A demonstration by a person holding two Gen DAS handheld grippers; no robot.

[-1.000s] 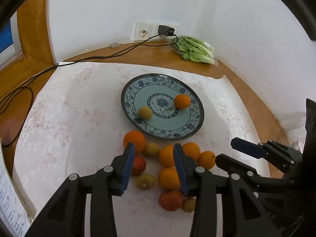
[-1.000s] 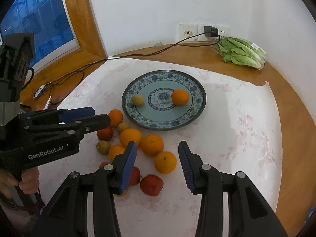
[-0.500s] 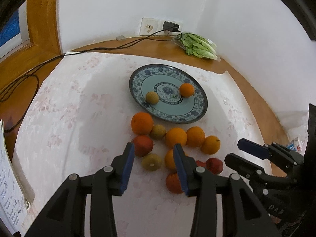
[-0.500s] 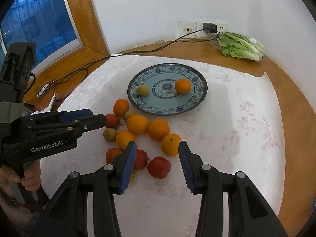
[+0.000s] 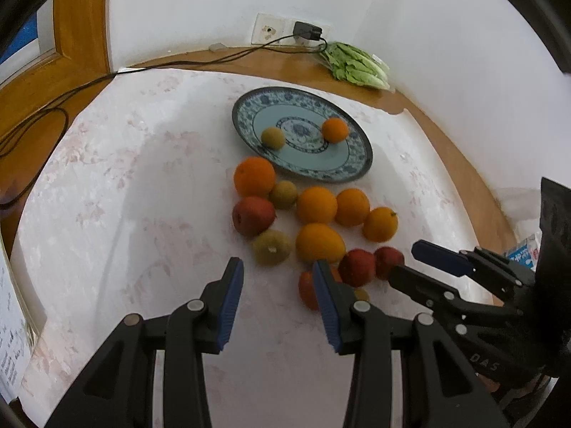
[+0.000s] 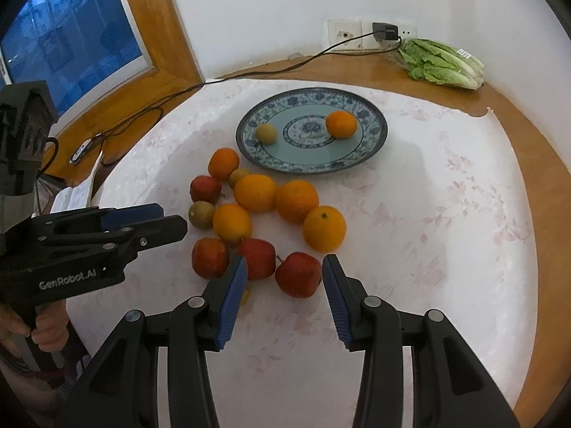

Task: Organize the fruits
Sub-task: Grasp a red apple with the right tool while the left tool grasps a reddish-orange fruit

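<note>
A blue patterned plate (image 5: 353, 174) (image 6: 378, 142) on the white cloth holds one orange (image 5: 334, 129) (image 6: 341, 124) and one small yellow-green fruit (image 5: 273, 137) (image 6: 266, 133). In front of it lies a cluster of several oranges, red apples and greenish fruits (image 5: 316, 204) (image 6: 255, 192). My left gripper (image 5: 277, 274) is open and empty, above the cloth just short of a greenish fruit (image 5: 272, 247). My right gripper (image 6: 284, 269) is open, its jaws on either side of a red apple (image 6: 298, 274), not touching it.
A bag of lettuce (image 5: 355, 66) (image 6: 442, 62) lies at the back right by the wall sockets (image 6: 371, 34). A black cable (image 5: 60, 107) runs over the wooden ledge at the left. Papers (image 6: 73, 192) lie at the table's left edge.
Both grippers have pulled back and risen away from the plate; the fruit cluster now lies farther ahead of them. Both stay open. No fruit has moved.
</note>
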